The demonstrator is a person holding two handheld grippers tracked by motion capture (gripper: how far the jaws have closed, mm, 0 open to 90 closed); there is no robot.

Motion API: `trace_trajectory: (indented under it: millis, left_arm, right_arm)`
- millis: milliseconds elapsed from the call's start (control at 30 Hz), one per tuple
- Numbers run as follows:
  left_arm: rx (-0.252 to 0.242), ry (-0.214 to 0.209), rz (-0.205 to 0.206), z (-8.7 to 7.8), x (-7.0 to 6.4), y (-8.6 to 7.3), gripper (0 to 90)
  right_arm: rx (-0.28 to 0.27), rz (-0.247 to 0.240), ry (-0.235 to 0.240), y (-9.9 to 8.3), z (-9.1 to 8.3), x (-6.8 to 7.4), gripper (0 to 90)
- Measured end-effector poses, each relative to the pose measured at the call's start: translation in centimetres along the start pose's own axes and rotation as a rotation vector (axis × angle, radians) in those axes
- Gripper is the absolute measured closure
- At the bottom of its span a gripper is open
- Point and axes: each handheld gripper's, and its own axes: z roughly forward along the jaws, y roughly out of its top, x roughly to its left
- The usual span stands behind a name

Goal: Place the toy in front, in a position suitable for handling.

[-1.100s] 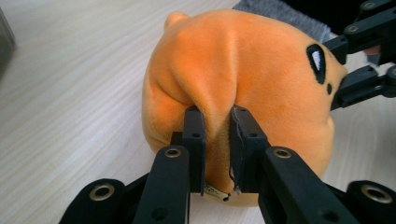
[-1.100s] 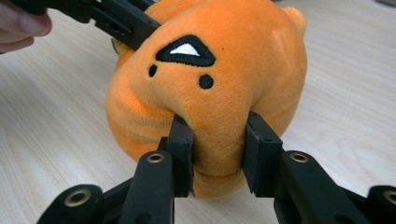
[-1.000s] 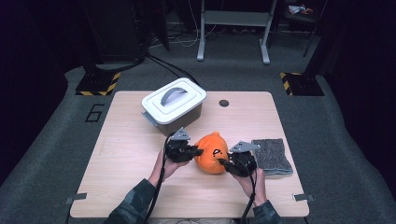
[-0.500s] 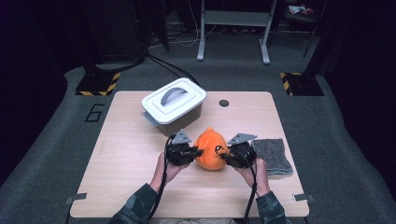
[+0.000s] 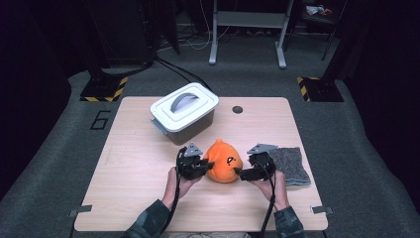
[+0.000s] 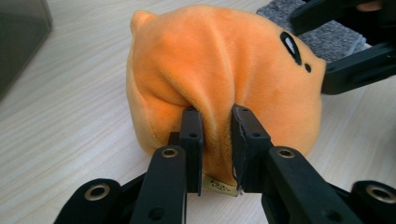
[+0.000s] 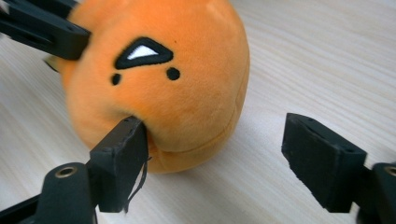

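The plush toy (image 5: 224,161) lies between the left gripper (image 5: 204,166) and right gripper (image 5: 240,173); lidded box (image 5: 184,112) behind; cloth (image 5: 289,164) right.

Fold of the plush (image 6: 219,88) buried between the left gripper (image 6: 215,122) jaws; label under them too small to read. Plush top cut off in the right gripper view, left part hidden behind the far jaws. Cloth (image 5: 289,163) partly covered by the right gripper (image 5: 241,173). Box (image 5: 184,112) contents hidden under its lid. Forearms cut off at bottom edge.

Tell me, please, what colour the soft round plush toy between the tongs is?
Orange plush toy with small black face markings, clearest in the right gripper view.
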Motion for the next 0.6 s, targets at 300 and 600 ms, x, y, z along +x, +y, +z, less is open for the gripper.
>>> trace_trajectory:
  millis: [300,600]
  left_arm:
    - [0.004,-0.01,-0.018,0.0,0.1,0.0,72.6]
    - [0.004,-0.054,-0.022,-0.6,1.5,0.3,51.9]
  right_arm:
    - [-0.055,0.073,-0.016,0.0,-1.1,2.5,26.4]
    - [0.008,0.085,0.007,-0.5,1.1,1.7,34.8]
